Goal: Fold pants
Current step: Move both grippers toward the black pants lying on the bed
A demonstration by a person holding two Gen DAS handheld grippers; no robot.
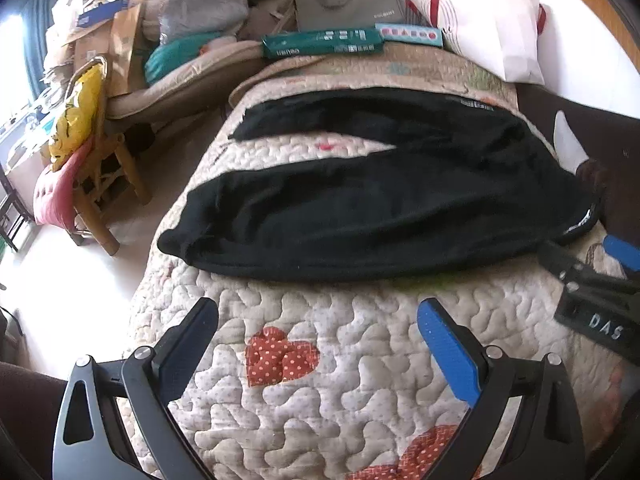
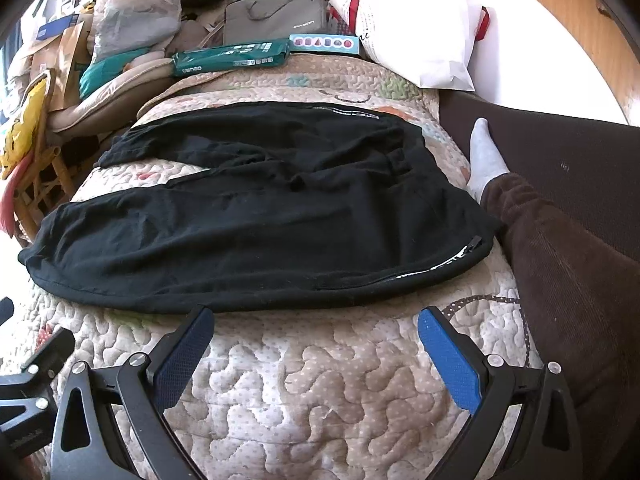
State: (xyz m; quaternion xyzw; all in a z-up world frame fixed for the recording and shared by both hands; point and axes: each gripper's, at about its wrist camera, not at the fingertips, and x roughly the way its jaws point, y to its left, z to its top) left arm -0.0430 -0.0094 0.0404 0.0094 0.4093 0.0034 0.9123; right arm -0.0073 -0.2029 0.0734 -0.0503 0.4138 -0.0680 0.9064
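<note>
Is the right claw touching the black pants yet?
Cannot tell. In the right wrist view the right claw is open over the quilt; one fingertip reaches the black pants' near hem, with no plain gap or contact.

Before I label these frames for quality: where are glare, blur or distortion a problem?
Left wrist view: window glare whites out the floor; the pants look soft and featureless; fisheye bends the quilt. Right wrist view: sharper, folds show in the pants, the white bag overexposed, edges curved.
</note>
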